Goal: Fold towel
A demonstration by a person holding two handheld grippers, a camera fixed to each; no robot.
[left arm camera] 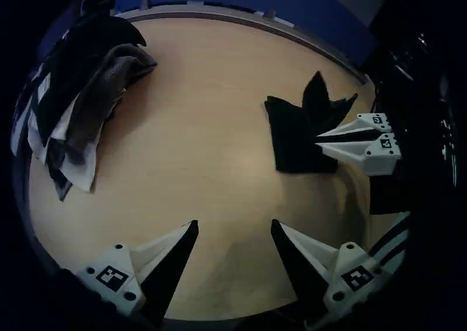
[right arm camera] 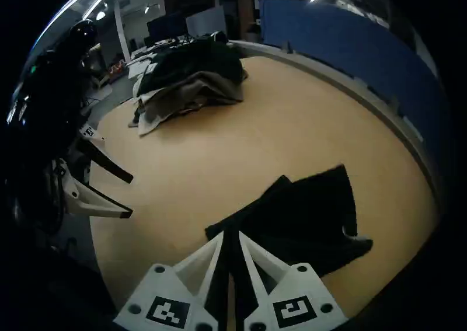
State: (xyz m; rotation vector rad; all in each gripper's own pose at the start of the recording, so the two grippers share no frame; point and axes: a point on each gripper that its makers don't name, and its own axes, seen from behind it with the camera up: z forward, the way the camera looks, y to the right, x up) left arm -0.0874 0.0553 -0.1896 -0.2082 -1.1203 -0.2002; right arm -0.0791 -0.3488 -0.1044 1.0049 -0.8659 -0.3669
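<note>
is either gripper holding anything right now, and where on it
The right gripper pinches the black towel by its near edge. The left gripper is open and holds nothing.

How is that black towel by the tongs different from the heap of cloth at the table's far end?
The black towel is one dark piece; the heap mixes black, grey-brown and white cloths. The black towel lies mostly flat; the heap is bunched up high. The black towel sits at the tips of the right tongs; the heap lies far from them. Both rest on the wooden table.
</note>
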